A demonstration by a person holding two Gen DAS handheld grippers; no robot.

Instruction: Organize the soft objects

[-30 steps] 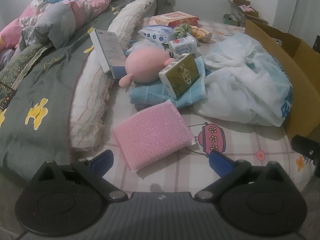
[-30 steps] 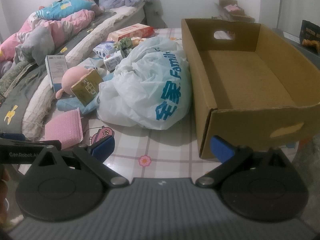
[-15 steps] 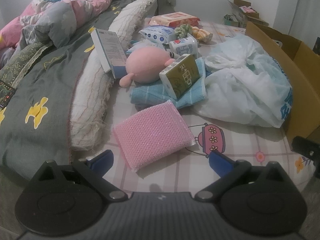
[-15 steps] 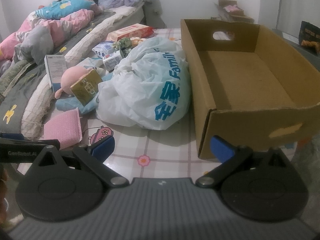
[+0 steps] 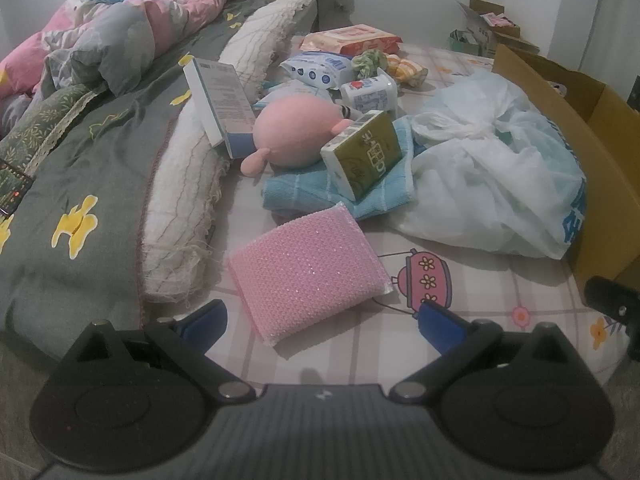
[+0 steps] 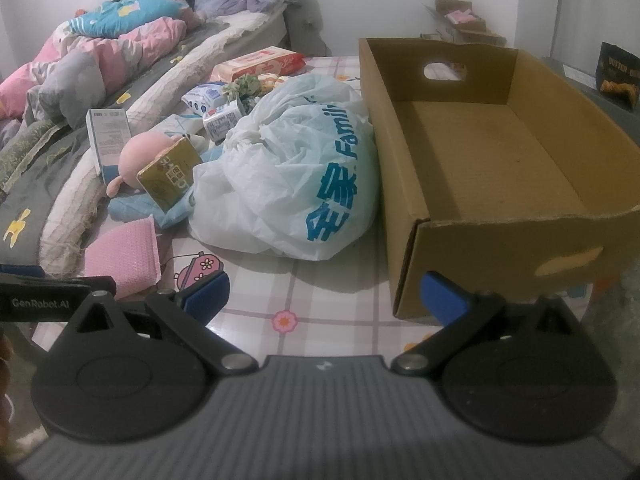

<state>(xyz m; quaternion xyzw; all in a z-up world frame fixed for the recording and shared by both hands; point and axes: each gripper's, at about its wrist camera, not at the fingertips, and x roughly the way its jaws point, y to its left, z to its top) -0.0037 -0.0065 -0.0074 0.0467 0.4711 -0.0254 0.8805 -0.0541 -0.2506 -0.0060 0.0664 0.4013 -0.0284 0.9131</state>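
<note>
Two grippers, both wide open, nothing held. Left gripper (image 5: 322, 318) sits low over the table edge, aimed straight at the pink sponge (image 5: 306, 270); the sponge's near corner lies between the blue pads (image 5: 442, 326) but no contact that I can see. Looks like a lined-up approach for a first pick, not yet a grasp.

Right gripper (image 6: 324, 292) hangs at about the same height, fingers pointing at the gap between the white bag (image 6: 288, 184) and the box (image 6: 500, 184). Likely parked near the box to receive or to steady it; that's a guess.

Outward from the left gripper: the sponge lies flat on the checked tablecloth (image 5: 480, 312), just beside the frayed quilt edge (image 5: 180, 200). Behind it a blue towel (image 5: 304, 194) carries a green tissue pack (image 5: 366, 152), tilted, and a pink plush (image 5: 296, 130) leaning on a white carton (image 5: 220, 104). More packets and a wipes pack (image 5: 350, 38) further back.

The box is empty and open-topped, set hard against the bag on the right side, so probably the drop target. Soft stuff is heaped on the left, so each transfer goes across or round the bag.

Pose: both grippers level, pointing forward, roughly side by side; the left one's body shows at the right view's left edge. Hands not visible.
</note>
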